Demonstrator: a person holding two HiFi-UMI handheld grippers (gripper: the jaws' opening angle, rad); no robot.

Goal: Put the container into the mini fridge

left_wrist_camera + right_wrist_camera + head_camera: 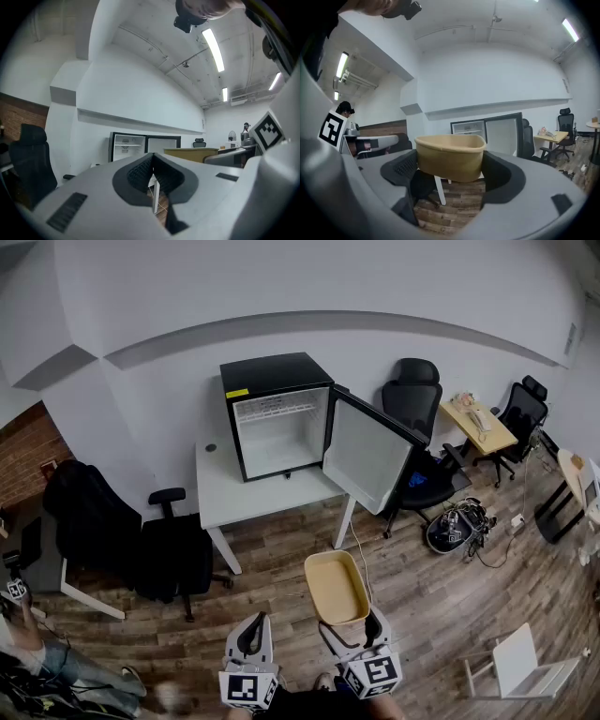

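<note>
A tan, open-topped container (pixel 336 587) hangs in the air over the wood floor, well short of the table. My right gripper (pixel 353 632) is shut on its near end; in the right gripper view the container (pixel 449 154) fills the wide gap between the pads. My left gripper (pixel 251 638) is beside it to the left, shut and empty, its fingertips (pixel 153 157) meeting. The black mini fridge (pixel 277 413) stands on a white table (pixel 216 498) against the wall. Its door (pixel 370 456) is swung open to the right and the white inside shows.
Two black office chairs (pixel 173 554) stand left of the table, one draped with a dark jacket (pixel 89 512). Another black chair (pixel 412 399) is behind the open door. A wooden desk (pixel 478 427), a cable bundle (pixel 455 526) and a white seat (pixel 520 667) are at the right.
</note>
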